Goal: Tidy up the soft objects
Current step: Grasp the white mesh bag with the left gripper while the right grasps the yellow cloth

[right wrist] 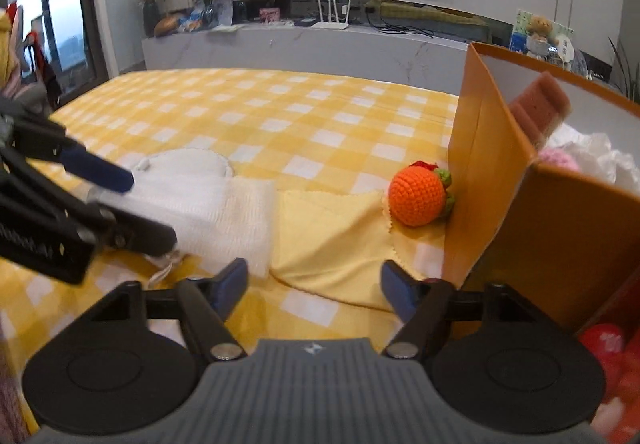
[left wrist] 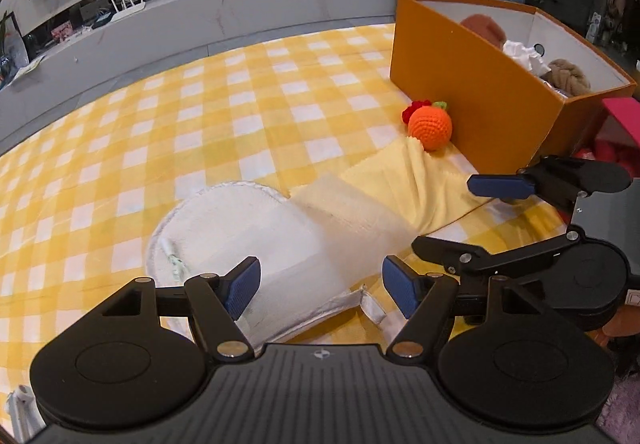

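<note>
At the bottom, the left gripper (left wrist: 320, 290) and right gripper (right wrist: 314, 288) had jaws open, empty. Mid-frame lay a fluffy white mitt (left wrist: 240, 240), pale yellow cloth (left wrist: 400, 183) and orange crocheted ball (left wrist: 430, 128), still unsorted. Upper right, the orange cardboard box (left wrist: 460, 83) already held some soft things.

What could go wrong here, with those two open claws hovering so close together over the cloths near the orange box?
The white cloth and the yellow cloth overlap, so the left gripper might pinch both at once. The crocheted orange touches the yellow cloth's far corner; pulling that cloth could roll it away. The right gripper works close beside the left, so they might bump, or clip the orange box.
</note>
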The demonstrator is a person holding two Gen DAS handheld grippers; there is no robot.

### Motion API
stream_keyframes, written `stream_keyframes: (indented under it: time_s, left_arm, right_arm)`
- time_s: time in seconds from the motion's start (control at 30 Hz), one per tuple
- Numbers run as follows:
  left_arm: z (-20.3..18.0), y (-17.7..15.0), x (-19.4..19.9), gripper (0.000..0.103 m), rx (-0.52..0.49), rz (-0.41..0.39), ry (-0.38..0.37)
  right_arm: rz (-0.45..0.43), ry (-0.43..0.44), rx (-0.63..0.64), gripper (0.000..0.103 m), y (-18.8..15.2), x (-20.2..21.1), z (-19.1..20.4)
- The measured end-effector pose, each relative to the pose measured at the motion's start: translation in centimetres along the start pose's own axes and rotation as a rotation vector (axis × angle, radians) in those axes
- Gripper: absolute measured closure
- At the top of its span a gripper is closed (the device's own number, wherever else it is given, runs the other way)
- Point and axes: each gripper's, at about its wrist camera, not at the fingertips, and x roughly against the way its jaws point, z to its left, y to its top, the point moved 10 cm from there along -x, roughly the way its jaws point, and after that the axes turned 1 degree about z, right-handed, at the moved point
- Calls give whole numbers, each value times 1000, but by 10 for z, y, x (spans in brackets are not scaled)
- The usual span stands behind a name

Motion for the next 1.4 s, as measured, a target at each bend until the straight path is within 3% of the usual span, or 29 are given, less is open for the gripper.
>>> stream_keyframes:
  time_s: [0.23, 0.3, 0.37, 0.43, 0.47, 0.5, 0.6, 0.77, 1.03, 1.2, 1.4]
  left_arm:
    - [8, -7, -19, 24, 48, 56, 23]
    - [11, -7, -18, 29, 71, 50, 21]
    - [14, -6, -16, 45, 94, 37, 22]
    - [15, -4, -13, 54, 106, 21, 11]
    - [15, -2, -11, 64, 107, 11, 7]
    - [14, -1, -11, 69, 106, 3, 9]
    - [16, 1, -9, 87, 111, -16, 33]
    - [19, 11, 6, 98, 147, -99, 19]
    - [13, 13, 52, 98, 324, -210, -97]
    - [5, -9, 65, 98, 485, -172, -186]
    - [-22, -33, 83, 98, 532, -136, -273]
  right_arm:
    - [10, -17, 24, 24, -8, -13, 4]
    - [2, -22, 16, 35, -8, -12, 2]
    - [-4, -32, 12, 44, -8, -12, 0]
    - [-11, -48, 7, 55, -7, -11, -3]
    - [-15, -54, 5, 65, -7, -10, -4]
    - [-19, -53, 3, 82, -7, -10, -5]
    - [-26, -61, 18, 103, -7, -9, -4]
    - [-39, -58, 8, 103, -6, -6, -5]
    - [-134, -35, 10, 103, 7, 41, 5]
    - [-175, -33, -37, 103, 5, 82, 6]
    - [-202, -25, -87, 103, -12, 134, 5]
